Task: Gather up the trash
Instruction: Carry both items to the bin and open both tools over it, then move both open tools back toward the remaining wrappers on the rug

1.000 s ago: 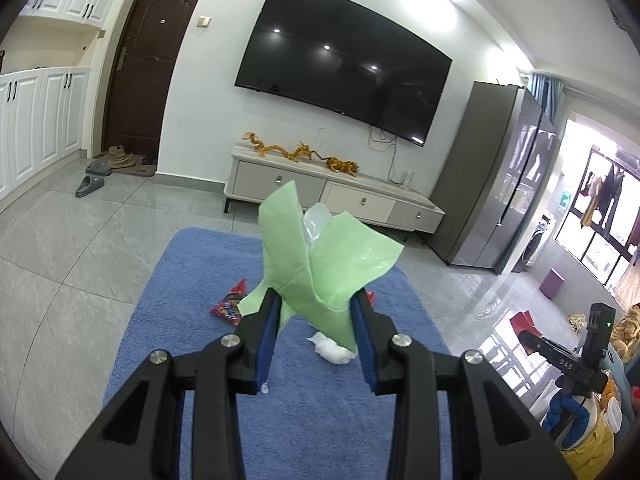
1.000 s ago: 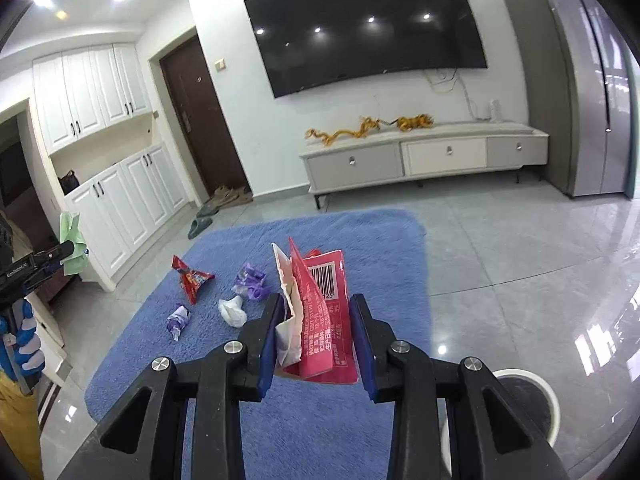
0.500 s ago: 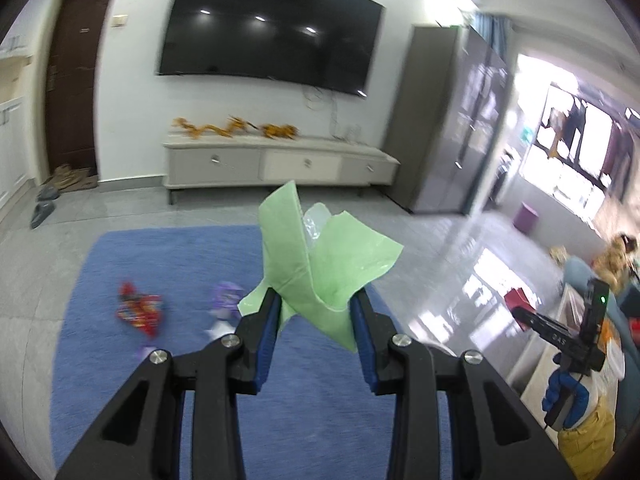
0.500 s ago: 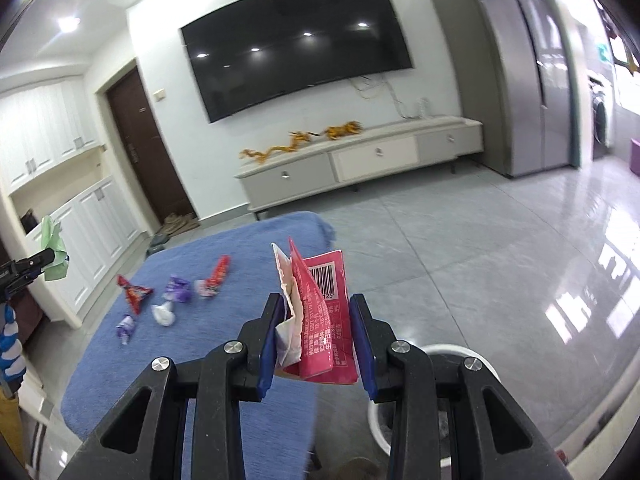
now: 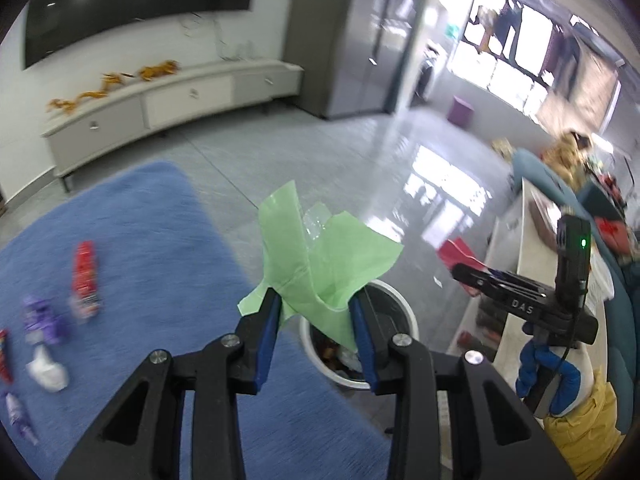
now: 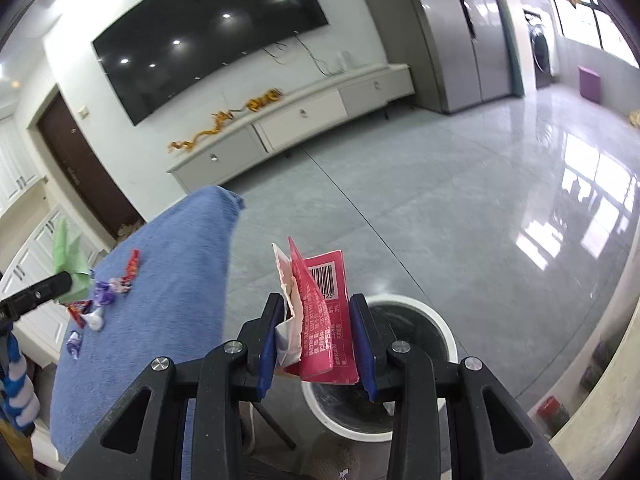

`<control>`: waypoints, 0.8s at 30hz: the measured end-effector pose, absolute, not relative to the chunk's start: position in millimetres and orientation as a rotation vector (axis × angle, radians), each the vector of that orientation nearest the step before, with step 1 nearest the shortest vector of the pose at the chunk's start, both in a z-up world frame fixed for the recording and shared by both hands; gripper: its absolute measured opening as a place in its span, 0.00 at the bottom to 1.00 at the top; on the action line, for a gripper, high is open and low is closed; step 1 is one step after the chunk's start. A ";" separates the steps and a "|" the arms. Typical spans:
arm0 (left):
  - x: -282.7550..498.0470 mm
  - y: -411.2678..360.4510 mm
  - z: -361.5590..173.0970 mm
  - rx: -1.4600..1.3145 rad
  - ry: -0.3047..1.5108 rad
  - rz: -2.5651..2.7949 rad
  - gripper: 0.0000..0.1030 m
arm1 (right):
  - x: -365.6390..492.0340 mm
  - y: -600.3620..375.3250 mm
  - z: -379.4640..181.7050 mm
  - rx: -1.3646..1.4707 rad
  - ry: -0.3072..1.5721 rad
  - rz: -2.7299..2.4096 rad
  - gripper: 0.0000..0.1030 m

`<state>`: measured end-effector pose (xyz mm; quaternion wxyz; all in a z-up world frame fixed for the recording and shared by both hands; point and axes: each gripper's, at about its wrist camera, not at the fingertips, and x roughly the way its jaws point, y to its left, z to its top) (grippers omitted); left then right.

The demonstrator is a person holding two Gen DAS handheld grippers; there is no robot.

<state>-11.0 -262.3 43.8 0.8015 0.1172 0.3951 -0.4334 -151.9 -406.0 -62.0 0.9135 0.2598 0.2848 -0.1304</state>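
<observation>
Two wrist fisheyes, both looking forward and down along their fingers at the floor.

The left wrist view looks past its fingers (image 5: 269,320) to the white bin (image 5: 402,316) close below, blue rug (image 5: 132,240) at left. The right wrist view sits just above the same bin (image 6: 436,332), rug (image 6: 180,260) at left. Both share the bin, the rug and the far TV cabinet (image 6: 304,116).

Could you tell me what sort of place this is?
Most likely a home living room: a big wall-mounted television above a low cabinet, and a blue rug on a tiled floor.
</observation>
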 end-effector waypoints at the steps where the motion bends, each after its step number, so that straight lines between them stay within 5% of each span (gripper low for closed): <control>1: -11.9 -271.4 38.9 0.261 0.857 -0.940 0.33 | -151.5 -409.8 -66.2 0.542 0.597 -0.274 0.31; 5: -14.3 -322.4 9.9 0.287 0.917 -0.990 0.34 | -147.7 -422.9 -79.2 0.565 0.629 -0.294 0.37; 10: -9.8 -354.9 -12.1 0.244 1.005 -1.044 0.50 | -148.7 -436.2 -89.4 0.596 0.642 -0.336 0.55; 24: -6.6 -309.2 -11.1 0.193 1.027 -1.020 0.52 | -164.7 -422.1 -70.0 0.587 0.591 -0.333 0.56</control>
